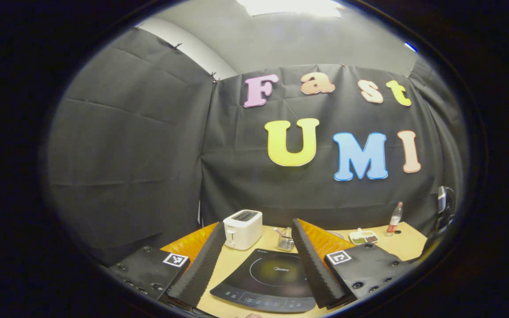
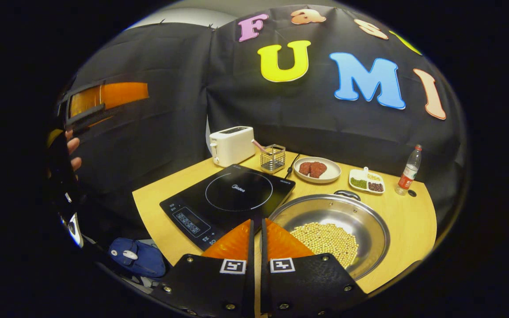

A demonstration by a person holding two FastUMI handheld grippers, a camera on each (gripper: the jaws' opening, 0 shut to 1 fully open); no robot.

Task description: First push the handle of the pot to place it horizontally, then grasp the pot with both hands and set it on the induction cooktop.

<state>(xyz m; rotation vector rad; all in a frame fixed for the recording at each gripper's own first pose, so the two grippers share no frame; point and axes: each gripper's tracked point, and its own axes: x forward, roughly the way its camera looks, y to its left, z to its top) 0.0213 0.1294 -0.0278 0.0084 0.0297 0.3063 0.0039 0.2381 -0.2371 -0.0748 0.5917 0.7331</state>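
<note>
Soybeans filled the bottom of the pot (image 2: 329, 223), which sat on the worktop (image 2: 407, 218) just right of the induction cooktop (image 2: 230, 196), its small handle (image 2: 346, 193) on the far rim. Your right gripper (image 2: 256, 229) hung over the pot's near left edge with its fingers (image 2: 281, 243) nearly together, holding nothing. Your left gripper (image 1: 259, 247) was raised above the cooktop, fingers (image 1: 312, 260) spread wide and empty. Beyond stood a toaster (image 2: 231, 145), a plate of meat (image 2: 317, 169) and a bottle (image 2: 409, 171).
</note>
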